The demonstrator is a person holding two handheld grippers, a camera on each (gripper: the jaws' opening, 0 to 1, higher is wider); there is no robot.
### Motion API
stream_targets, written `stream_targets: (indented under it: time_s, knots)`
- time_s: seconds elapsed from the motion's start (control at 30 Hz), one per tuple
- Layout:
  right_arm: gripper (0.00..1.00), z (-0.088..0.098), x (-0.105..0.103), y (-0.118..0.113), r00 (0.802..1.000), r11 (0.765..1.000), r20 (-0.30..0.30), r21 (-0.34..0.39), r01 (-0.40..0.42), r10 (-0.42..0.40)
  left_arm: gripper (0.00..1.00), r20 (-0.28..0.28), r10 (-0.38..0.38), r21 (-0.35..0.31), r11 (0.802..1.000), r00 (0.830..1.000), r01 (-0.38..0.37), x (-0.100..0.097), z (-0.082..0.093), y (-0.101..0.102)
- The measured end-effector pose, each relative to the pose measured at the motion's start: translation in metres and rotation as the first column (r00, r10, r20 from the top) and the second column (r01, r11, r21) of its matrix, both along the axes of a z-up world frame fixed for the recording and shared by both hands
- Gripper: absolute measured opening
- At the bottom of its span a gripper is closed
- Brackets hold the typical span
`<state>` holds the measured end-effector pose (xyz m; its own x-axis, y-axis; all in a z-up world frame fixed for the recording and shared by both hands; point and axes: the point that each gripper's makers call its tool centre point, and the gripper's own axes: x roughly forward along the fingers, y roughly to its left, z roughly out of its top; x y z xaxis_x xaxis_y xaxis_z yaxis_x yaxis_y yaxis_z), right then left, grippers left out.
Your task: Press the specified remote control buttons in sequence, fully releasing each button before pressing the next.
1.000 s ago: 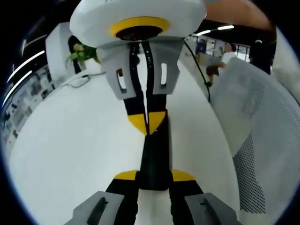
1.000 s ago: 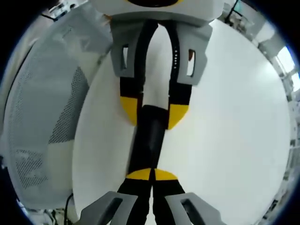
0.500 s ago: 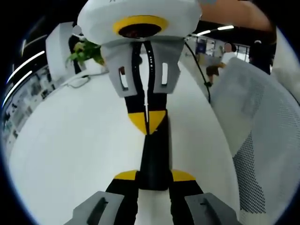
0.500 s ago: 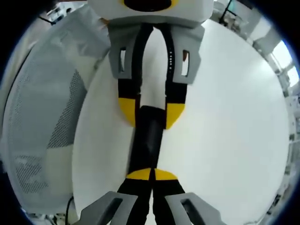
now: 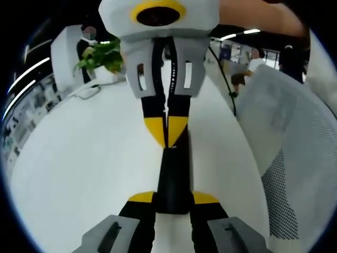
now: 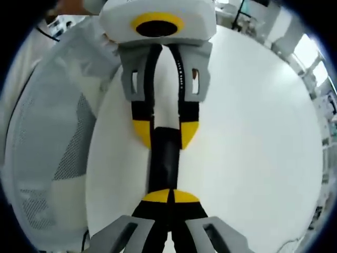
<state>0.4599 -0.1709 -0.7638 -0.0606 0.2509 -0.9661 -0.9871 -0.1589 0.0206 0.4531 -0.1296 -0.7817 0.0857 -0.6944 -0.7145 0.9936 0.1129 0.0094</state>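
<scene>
A slim black remote control lies lengthwise over the white table, with my left gripper shut on its near end, one yellow-tipped jaw on each side. My right gripper comes in from the far side with its jaws shut, and their yellow points meet the remote's far end. In the right gripper view, my right gripper stands shut at the near end of the remote control. My left gripper clamps the far end. No buttons can be made out.
The round white table spreads left of the remote; its bare top spreads to the right. A white mesh chair stands close beside it. A green plant and a cable lie at the far edge, with people beyond.
My right gripper has drawn back and risen a little from the remote, still shut. The left gripper keeps its hold, and the remote has stayed in place.
</scene>
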Motion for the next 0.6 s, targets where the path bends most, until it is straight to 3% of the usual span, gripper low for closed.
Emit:
stream_targets:
  time_s: [0.6]
  knots:
    - [0.0, -0.0086, -0.009, -0.0013, 1.0, 0.999, -0.007, -0.017, -0.03, 0.03, 0.23, 0.001, 0.004, 0.001, 1.0, 1.0, -0.004, 0.0007, 0.0005, 0.0011]
